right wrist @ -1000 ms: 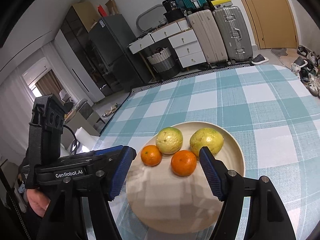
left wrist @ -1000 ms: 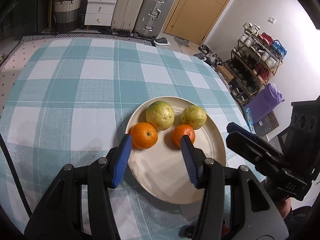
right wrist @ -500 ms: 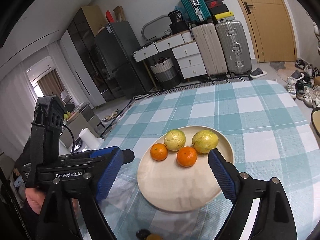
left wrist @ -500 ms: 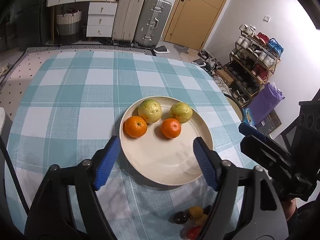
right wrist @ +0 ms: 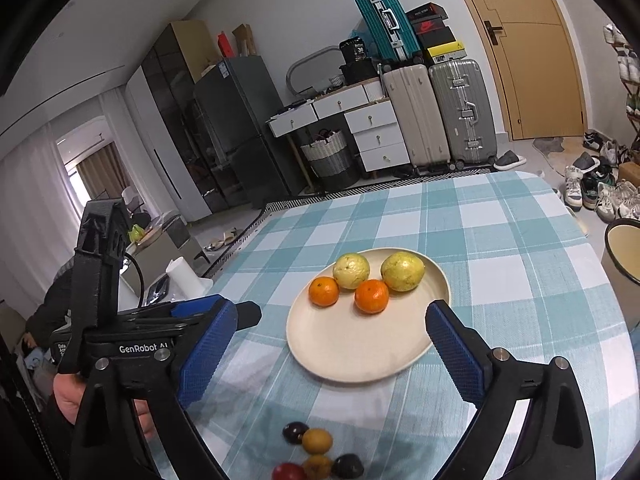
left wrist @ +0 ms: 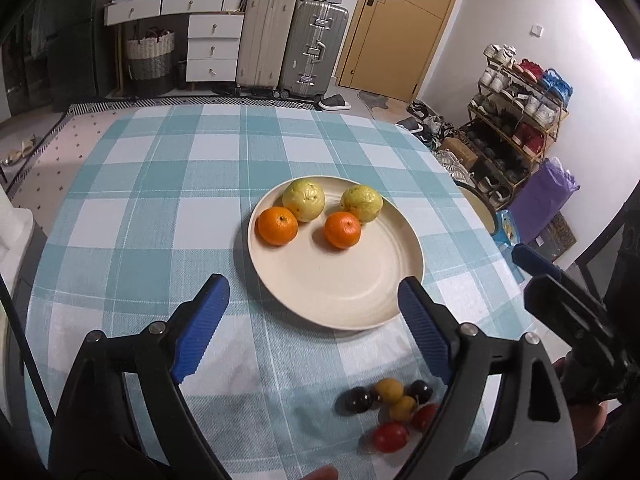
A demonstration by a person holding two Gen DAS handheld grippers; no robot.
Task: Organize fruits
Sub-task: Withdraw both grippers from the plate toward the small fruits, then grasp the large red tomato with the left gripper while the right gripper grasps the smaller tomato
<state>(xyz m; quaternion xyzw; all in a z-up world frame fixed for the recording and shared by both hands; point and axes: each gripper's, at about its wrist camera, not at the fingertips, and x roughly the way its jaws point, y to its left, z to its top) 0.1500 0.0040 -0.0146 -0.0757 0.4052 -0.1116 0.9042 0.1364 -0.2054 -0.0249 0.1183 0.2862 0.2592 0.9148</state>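
Noting a cream plate (left wrist: 352,300) lying on the bench (left wrist: 132,216), on a teal-and-white checked cloth (left wrist: 100,264).

Recording four fruits sitting on the far half of the plate, none on its near half:
- Finding two oranges, one (left wrist: 277,226) at the plate's left rim and one (left wrist: 342,230) nearer the plate's middle.
- Finding two yellow-green fruits, one (left wrist: 304,201) just behind the left orange and seeming to touch it, the other (left wrist: 362,203) just behind the middle orange.

Logging a cluster of small fruits (left wrist: 390,406) lying on the cloth on the near side of the plate, well clear of its rim: dark, yellow and red ones, bunched together and touching.

Reporting the left gripper (left wrist: 312,284) hanging above the cloth at the near side of the plate, pointing steeply down toward it. Noting its jaws standing wide apart, having just been opening, clamping nothing; blue pads pressing on no fruit.

Reporting the right gripper (right wrist: 332,308) hanging likewise on the near side of the plate, to the right of the left one. Noting its jaws spread wide, having just been opening, holding nothing.

Seeing a hand (right wrist: 68,396) grasping the left gripper's handle, to the left of the plate in the right wrist view.
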